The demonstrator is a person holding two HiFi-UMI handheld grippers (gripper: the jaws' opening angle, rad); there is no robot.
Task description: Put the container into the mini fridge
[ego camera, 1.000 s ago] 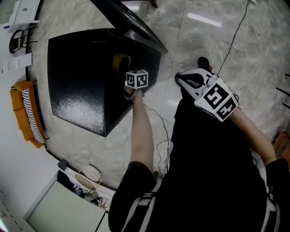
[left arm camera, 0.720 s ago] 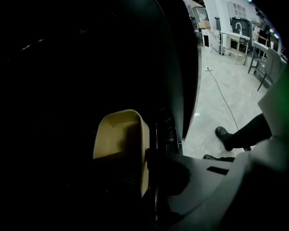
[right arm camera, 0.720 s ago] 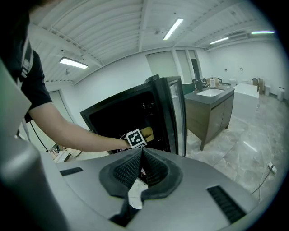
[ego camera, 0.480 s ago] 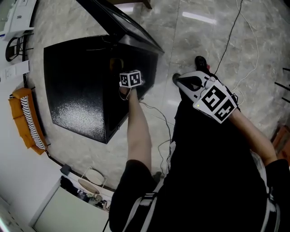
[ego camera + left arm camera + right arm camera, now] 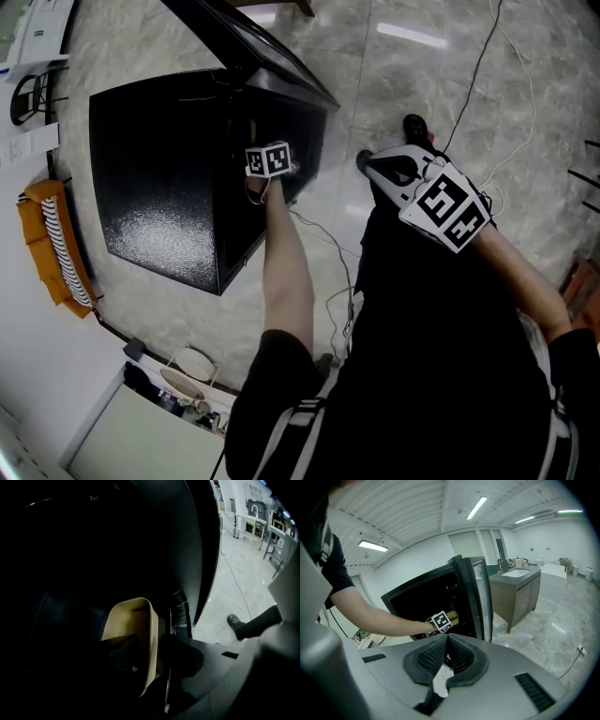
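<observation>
The tan container (image 5: 129,623) lies inside the dark mini fridge (image 5: 159,169), whose door (image 5: 253,37) stands open. My left gripper (image 5: 152,640) reaches into the fridge and its jaws are opening. The container's side wall stands between them, with a gap at the right pad (image 5: 180,656). In the head view only that gripper's marker cube (image 5: 269,159) shows at the fridge mouth. In the right gripper view the container (image 5: 452,617) shows just beyond that cube. My right gripper (image 5: 446,637) is shut on nothing and hovers over the floor right of the fridge (image 5: 367,165).
Thin cables (image 5: 487,56) run across the marble floor, one of them under my left arm. The person's shoe (image 5: 420,128) is near the right gripper. An orange striped thing (image 5: 52,234) lies left of the fridge. A sink cabinet (image 5: 520,592) stands behind the door.
The left gripper has pushed a little further into the fridge. The container, seen at the fridge mouth a second ago in the head view, is now hidden there. The right gripper has hardly moved.
</observation>
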